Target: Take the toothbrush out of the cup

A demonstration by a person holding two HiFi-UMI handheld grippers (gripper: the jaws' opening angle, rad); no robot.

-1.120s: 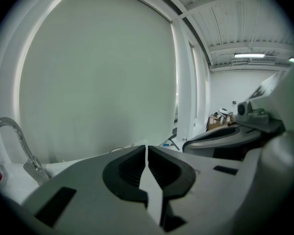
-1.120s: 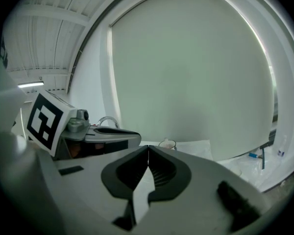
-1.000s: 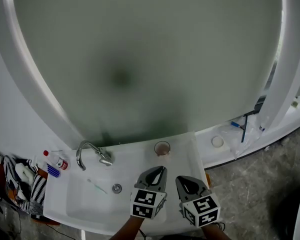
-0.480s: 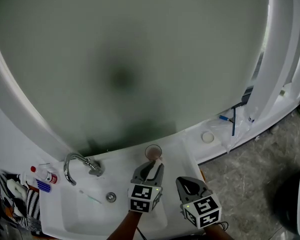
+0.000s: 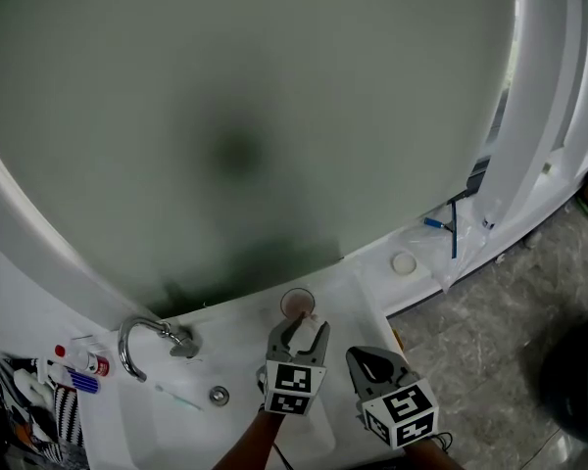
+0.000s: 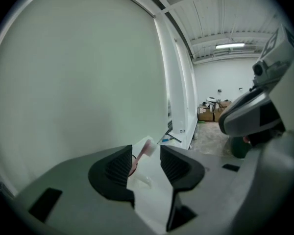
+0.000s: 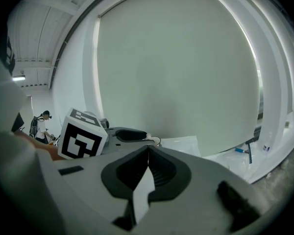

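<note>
My left tool [image 5: 301, 327] has just been opening and its jaws now stand wide apart, released, with nothing pressed between the pads. It hangs over the right part of the white sink [image 5: 367, 306], pointing at the cup [image 5: 297, 304], which stands upright on the sink's back ledge, just ahead of the jaw tips and right of the tap [image 5: 140, 340]. The toothbrush [image 5: 309, 315] is in the cup, leaning towards me. In the left gripper view, its pale pink head [image 6: 148, 147] shows in the gap between the two jaws of my left tool [image 6: 146, 153], and neither pad touches it. The cup's reddish rim [image 6: 133, 163] peeks out beside the left-hand jaw.

My right tool [image 5: 365, 360] is clenched on nothing. In the right gripper view, its jaws [image 7: 148, 152] meet along a closed line. It sits just to the right of the left tool, near the sink's right edge, and touches nothing.

A second, greenish toothbrush [image 5: 177, 397] lies flat in the basin, left of the drain [image 5: 219, 394] and well apart from the cup.
</note>
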